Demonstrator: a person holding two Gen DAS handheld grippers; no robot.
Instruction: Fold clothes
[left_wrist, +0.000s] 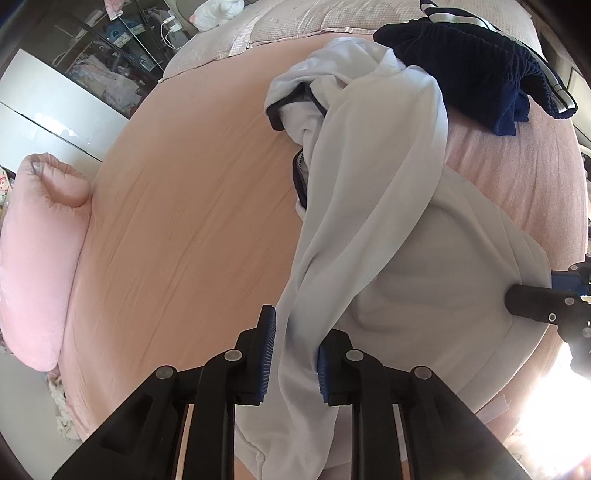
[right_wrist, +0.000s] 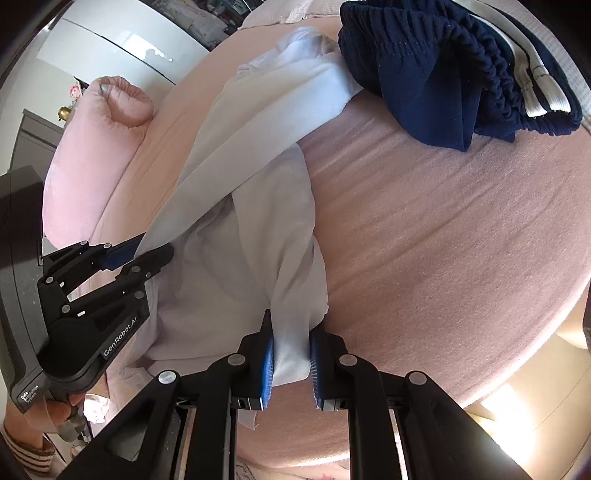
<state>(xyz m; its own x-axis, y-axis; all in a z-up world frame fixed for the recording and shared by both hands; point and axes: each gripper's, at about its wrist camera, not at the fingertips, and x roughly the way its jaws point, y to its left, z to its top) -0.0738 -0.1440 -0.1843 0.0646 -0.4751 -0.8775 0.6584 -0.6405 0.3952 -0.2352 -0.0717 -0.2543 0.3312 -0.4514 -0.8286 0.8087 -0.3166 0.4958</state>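
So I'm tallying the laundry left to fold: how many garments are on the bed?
2. A white garment lies mid-bed, gripped by the left gripper and the right gripper. A navy garment sits bunched at the far end. Others may be hidden underneath.

Big bed (left_wrist: 177, 206) w/ peach-pink sheet, pink pillow (left_wrist: 37, 258) at left edge, white cupboard (left_wrist: 44, 110) behind, dark glass shelves (left_wrist: 103, 48), bright sun bottom right

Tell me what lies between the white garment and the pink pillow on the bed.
Only bare pink sheet lies between white garment and pink pillow; left wrist view shows it.
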